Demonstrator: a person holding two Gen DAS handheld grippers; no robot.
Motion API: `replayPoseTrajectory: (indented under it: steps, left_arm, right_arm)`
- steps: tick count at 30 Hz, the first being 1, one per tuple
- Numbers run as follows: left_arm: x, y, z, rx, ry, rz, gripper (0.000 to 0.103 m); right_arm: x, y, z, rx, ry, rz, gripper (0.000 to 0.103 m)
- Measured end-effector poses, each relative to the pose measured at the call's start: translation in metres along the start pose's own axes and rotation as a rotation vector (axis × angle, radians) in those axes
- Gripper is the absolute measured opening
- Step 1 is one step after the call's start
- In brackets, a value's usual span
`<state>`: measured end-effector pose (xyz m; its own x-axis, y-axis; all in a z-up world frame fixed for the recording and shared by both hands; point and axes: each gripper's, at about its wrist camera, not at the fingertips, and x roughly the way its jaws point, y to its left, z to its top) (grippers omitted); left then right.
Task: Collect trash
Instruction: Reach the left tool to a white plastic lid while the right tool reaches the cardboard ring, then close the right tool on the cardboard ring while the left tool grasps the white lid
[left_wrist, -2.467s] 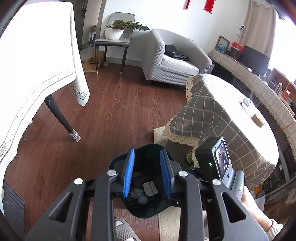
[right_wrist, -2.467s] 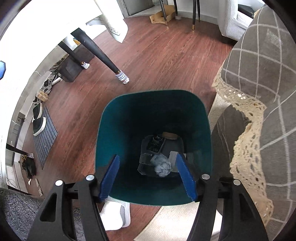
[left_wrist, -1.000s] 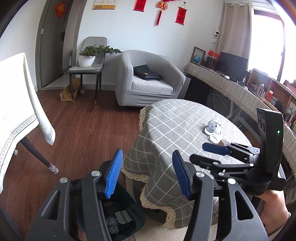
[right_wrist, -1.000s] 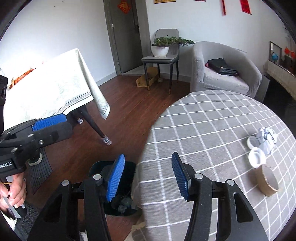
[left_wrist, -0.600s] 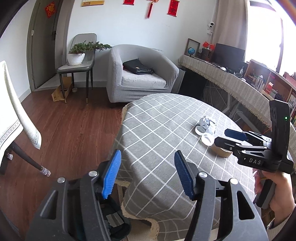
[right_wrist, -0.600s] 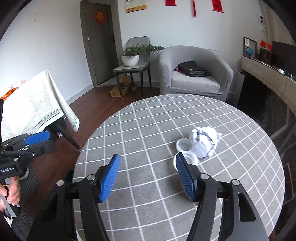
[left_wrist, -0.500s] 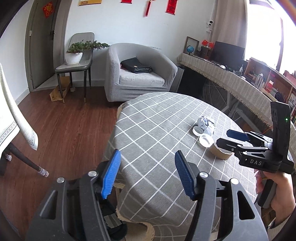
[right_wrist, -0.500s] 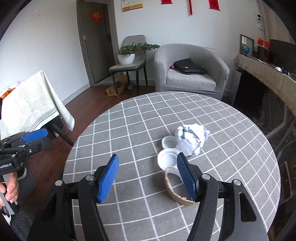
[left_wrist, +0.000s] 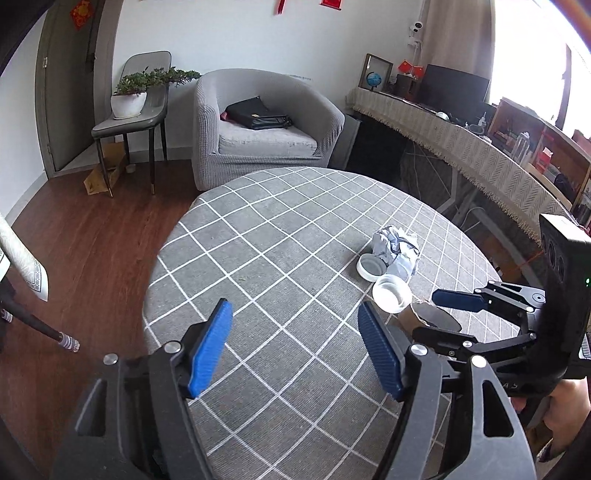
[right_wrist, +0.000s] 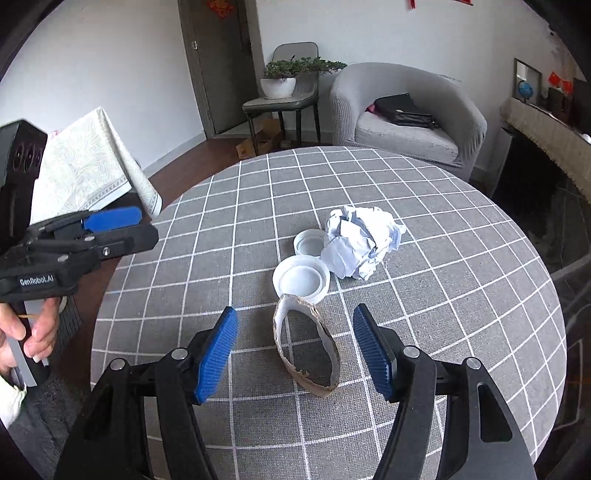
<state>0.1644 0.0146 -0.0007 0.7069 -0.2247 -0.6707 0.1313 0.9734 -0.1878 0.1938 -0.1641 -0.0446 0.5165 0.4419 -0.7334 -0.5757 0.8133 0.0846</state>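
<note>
Cardboard ring (right_wrist: 306, 347), likely light and crushable, is straddled untouched by the closing right gripper (right_wrist: 295, 350); lids (right_wrist: 301, 278) at 12 o'clock; left gripper (left_wrist: 295, 350) is opening, empty.

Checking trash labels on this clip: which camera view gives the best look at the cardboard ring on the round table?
The right wrist view: the cardboard ring lies whole and close, between the closing right gripper's fingers, untouched. In the left wrist view the ring is small, partly hidden behind the right gripper and the left gripper's finger.

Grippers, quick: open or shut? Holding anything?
Left gripper: opening, holding nothing.
Right gripper: open but closing, cardboard ring between its jaws, not gripped.
</note>
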Motion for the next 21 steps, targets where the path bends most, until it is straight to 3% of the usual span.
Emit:
replayPoseTrajectory:
  steps: [6,21]
  left_arm:
    - [0.016,-0.023,0.005,0.036,0.014,-0.012,0.075]
    - [0.053,-0.070,0.009,0.110,0.058,-0.029,0.074]
  right_arm:
    - [0.005,-0.008,-0.004,-0.050,0.039,0.036,0.034]
    - [-0.030,-0.070,-0.009,0.073,-0.053,0.029,0.033]
